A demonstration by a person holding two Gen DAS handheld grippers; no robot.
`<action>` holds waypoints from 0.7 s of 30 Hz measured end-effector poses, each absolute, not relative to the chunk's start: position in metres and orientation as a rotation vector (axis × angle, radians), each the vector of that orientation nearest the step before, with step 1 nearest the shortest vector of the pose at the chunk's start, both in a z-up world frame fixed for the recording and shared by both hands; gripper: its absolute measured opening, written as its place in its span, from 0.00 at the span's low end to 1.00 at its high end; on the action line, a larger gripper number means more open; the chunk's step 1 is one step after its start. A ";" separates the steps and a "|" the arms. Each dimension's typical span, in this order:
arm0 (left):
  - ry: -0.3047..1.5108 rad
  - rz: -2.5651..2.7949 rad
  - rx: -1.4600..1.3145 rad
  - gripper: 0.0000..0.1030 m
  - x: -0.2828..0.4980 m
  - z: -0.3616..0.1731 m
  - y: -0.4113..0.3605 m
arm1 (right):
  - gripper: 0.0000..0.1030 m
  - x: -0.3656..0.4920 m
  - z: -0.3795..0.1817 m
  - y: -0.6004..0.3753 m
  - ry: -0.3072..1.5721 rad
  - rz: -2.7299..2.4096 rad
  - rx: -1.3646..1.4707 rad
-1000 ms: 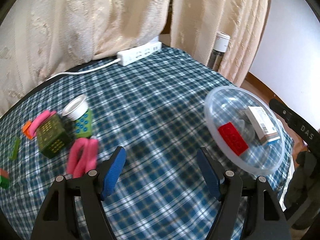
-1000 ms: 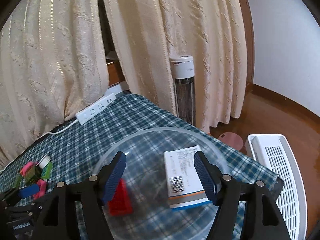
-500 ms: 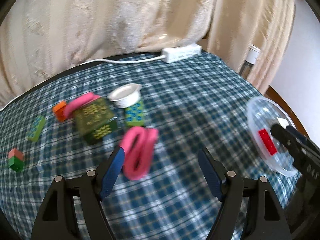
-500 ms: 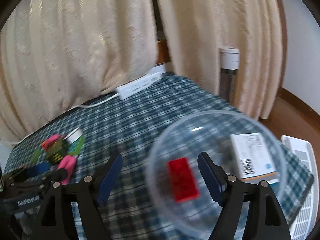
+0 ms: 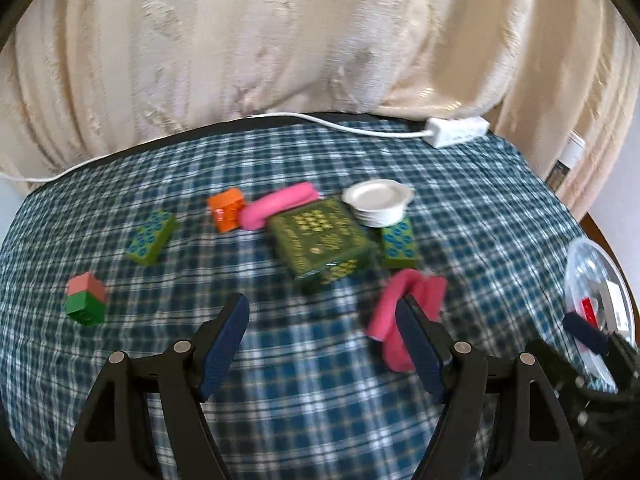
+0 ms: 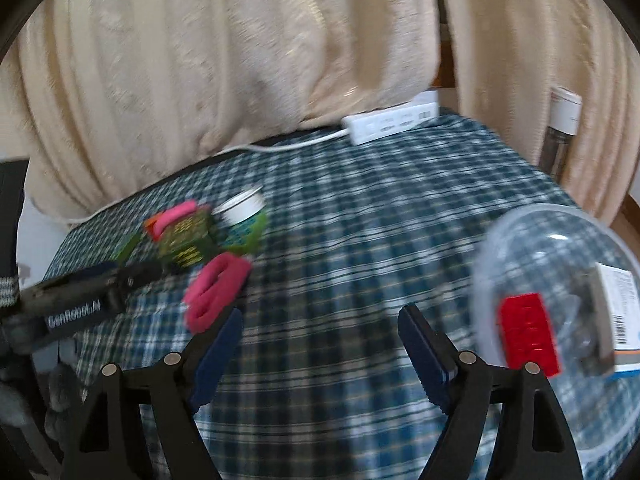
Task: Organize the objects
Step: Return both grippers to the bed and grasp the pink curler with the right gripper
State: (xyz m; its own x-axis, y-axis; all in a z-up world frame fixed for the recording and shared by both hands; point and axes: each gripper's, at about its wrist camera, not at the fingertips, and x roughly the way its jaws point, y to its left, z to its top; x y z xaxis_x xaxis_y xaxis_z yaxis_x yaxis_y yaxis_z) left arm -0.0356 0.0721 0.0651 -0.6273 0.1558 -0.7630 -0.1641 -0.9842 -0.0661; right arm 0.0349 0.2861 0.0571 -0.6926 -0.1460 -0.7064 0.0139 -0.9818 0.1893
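Both grippers have swung away from the clear round plastic bowl (image 6: 556,320) toward the toy pile, so the bowl now sits off at the right edge of the blue-and-white checked tablecloth (image 5: 320,400). Left gripper (image 5: 322,338) has its jaws apart with nothing between them, hovering just in front of the dark green patterned box (image 5: 320,244) and right beside the folded pink cloth (image 5: 404,304). Right gripper (image 6: 320,344) is spread open and empty too. Red toy brick (image 6: 528,334) and a white carton (image 6: 618,312) lie inside the bowl.
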 end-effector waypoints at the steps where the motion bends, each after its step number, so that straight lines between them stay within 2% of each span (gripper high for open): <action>1: -0.004 2.695 -1.266 0.75 -0.037 0.066 0.066 | 0.81 0.034 0.056 0.282 -0.255 -2.786 1.195; 9: -0.128 2.766 -1.280 0.75 -0.042 0.070 0.030 | 0.81 0.010 0.049 0.249 -0.231 -2.676 1.228; 21: -0.174 2.784 -1.312 0.75 -0.046 0.067 0.017 | 0.81 -0.020 0.040 0.216 -0.162 -2.644 1.258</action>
State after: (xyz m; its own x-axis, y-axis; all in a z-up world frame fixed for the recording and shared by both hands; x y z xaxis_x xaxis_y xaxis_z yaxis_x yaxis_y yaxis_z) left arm -0.0465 0.0170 0.0669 -0.6362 0.1015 -0.7648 -0.0052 -0.9919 -0.1273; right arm -0.0196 0.2158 0.0400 -0.6143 -0.2341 -0.7535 0.1401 -0.9722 0.1878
